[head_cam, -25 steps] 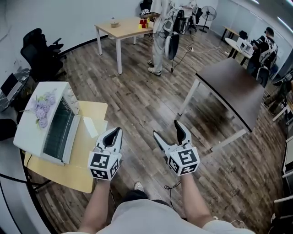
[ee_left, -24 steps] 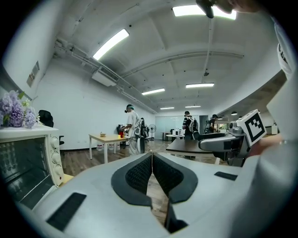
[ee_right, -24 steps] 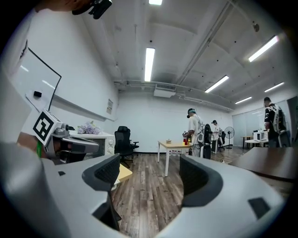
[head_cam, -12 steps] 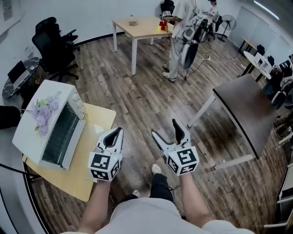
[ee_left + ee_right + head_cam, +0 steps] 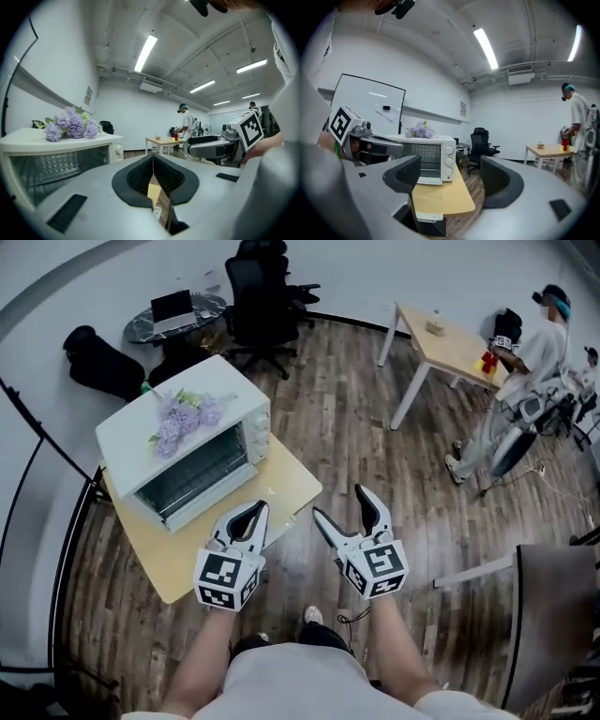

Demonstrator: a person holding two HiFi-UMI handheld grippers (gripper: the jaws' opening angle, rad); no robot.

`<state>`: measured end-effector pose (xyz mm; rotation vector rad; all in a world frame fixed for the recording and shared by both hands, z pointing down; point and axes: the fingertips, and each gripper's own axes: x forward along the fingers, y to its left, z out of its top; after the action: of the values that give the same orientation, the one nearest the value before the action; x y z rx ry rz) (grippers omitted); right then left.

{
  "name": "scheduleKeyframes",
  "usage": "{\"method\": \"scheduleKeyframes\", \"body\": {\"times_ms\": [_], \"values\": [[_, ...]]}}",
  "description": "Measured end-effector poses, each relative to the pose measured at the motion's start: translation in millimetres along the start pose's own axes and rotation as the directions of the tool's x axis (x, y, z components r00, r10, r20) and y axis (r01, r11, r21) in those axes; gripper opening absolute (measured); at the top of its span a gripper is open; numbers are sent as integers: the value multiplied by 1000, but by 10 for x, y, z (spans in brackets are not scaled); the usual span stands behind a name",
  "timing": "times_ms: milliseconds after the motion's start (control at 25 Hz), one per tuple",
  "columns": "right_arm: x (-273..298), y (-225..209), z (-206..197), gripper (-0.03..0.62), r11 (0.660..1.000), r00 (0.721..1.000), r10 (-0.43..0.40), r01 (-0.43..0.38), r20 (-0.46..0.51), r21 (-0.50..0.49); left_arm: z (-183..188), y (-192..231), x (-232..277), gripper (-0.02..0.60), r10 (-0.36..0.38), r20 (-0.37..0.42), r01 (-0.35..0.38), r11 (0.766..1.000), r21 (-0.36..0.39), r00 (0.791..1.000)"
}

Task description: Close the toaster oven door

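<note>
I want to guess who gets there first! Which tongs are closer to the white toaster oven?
Left. The left tongs sit in front of the toaster oven, above the small table's near edge. The right tongs are farther off to the side, above the wood floor.

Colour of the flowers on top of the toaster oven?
The flowers are pale purple; clearest in the head view.

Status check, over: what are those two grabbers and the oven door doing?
Left gripper shut, empty; right gripper open, empty. Both short of toaster oven; door position unclear. Nothing in the way.
</note>
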<state>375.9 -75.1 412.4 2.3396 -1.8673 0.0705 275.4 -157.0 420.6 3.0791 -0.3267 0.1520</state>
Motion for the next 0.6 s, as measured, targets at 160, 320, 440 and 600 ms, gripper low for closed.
{"method": "scheduleKeyframes", "body": {"times_ms": [160,320,440,600], "values": [[373,397,27,546,974,974,226,-226,-8,-24,-29,277,-451,15,225,-14,-225,974,-20,974],[575,879,30,546,906,907,422,-422,-18,-45,-93,458,-983,15,431,-31,-432,901,-42,902],[638,1251,18,546,851,853,521,-522,-26,-62,-182,552,-1361,15,536,-46,-538,841,-59,843],[637,1683,18,546,782,787,615,-616,-35,-94,-287,621,-1787,15,637,-63,-640,765,-78,769]]}}
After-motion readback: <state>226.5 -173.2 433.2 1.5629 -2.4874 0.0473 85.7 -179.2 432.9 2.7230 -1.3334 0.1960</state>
